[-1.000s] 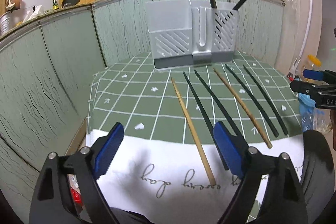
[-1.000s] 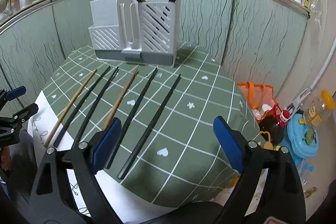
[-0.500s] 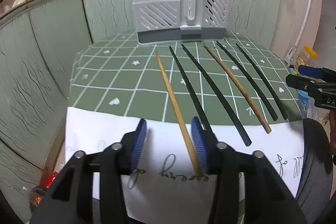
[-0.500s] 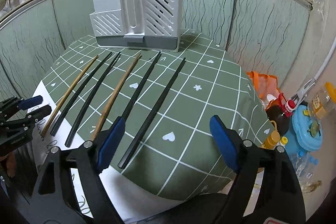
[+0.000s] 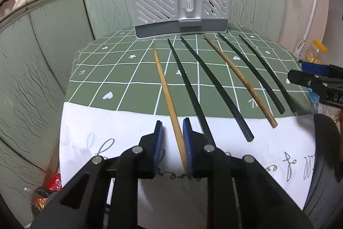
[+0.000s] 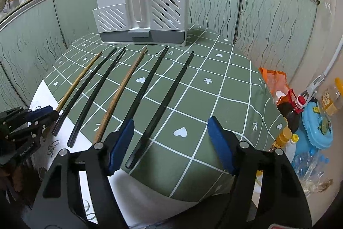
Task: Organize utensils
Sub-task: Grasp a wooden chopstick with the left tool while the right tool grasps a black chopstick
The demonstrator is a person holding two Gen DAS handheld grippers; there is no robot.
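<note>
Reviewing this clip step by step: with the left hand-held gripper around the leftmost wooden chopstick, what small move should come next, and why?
Probably finish closing the left hand-held gripper, whose jaws have just been closing. The wooden chopstick lies between the blue pads, seemingly against the right one, with a gap on the left, so it looks unclamped. Once gripped, it could be lifted toward the grey utensil holder.

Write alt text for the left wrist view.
The left gripper, its fingers closing, straddles the near end of a wooden chopstick. Five more chopsticks lie beside it on a green checked tablecloth, with a grey utensil holder behind.
</note>
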